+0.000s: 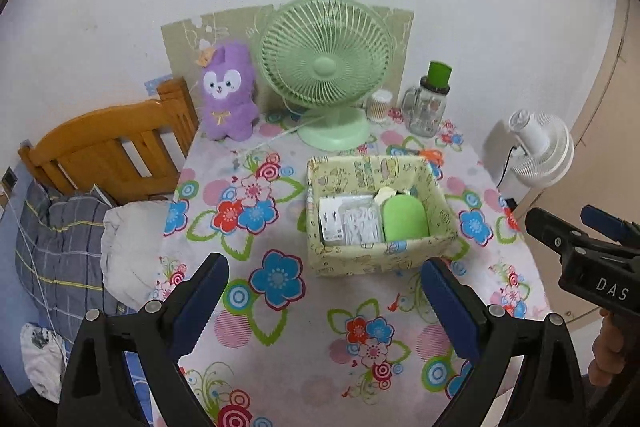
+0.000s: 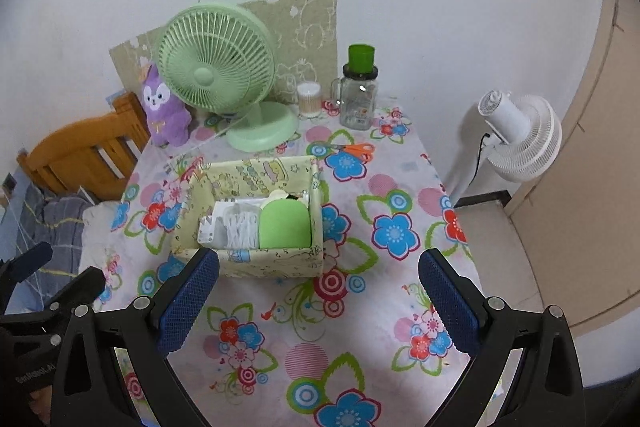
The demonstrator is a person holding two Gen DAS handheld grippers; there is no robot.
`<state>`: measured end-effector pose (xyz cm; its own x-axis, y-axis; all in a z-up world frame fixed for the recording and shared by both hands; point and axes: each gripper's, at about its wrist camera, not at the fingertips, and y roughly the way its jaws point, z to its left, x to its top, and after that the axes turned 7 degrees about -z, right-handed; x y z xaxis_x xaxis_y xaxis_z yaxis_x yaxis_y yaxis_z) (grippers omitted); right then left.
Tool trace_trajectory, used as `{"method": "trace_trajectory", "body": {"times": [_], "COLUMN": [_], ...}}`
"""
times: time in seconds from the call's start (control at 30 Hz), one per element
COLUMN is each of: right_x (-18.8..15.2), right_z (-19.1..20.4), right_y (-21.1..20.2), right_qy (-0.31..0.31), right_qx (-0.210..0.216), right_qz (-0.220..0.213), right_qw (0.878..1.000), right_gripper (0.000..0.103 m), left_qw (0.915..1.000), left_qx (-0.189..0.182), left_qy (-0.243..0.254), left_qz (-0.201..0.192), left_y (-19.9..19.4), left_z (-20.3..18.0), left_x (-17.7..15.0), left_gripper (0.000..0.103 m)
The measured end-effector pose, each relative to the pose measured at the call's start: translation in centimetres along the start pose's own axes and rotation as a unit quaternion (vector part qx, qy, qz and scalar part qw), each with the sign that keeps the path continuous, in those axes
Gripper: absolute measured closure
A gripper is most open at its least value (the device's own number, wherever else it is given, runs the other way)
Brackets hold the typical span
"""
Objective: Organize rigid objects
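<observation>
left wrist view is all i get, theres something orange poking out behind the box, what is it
observer: Orange-handled scissors, lying flat behind the box and apart from it.
operator: which way do the blades point
observer: Left, toward the base of the green fan.
operator: is my right hand-held gripper open, i only see it side on
observer: Yes, the right hand-held gripper is wide open with nothing between its fingers.
</observation>
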<state>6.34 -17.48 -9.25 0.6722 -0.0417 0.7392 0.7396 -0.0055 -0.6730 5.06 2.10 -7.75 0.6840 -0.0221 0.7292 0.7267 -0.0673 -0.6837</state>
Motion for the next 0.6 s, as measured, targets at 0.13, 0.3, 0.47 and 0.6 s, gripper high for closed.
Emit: {"method": "trace_trajectory", "body": {"times": [0.13,0.3,0.47,0.6], "right_x": [0.5,1.3,1.9,2.1], "right_z": [-0.2,-0.3,-0.2,0.0], "right_y": [-2.0,-4.0,-5.8,-6.9], "right_qy": [-0.009,-0.009,-0.019,-0.022], "right_qx": [-0.014,-0.009,-0.01,-0.016], "right_qz": [-0.023,-0.036,-0.047,-0.053], "right_qw": [1.0,0.999,0.999,0.998], "right_gripper": [0.002,0.002,0.002,0.002], "left_qw": [0.9999,0.9996,0.9993,0.9989], "left_qx": [0.012,0.021,0.023,0.019], "left_qy": [-0.005,-0.016,-0.021,-0.03], "left_qz": [0.003,-0.009,-0.022,-0.03], "left_y": [-1.0,-2.4,-3.9,-5.2], "left_z": [0.1,0.4,0.3,0.3], "left_x": [0.8,1.5,2.1,2.4], "left_gripper": [0.005,0.005,0.005,0.005]}}
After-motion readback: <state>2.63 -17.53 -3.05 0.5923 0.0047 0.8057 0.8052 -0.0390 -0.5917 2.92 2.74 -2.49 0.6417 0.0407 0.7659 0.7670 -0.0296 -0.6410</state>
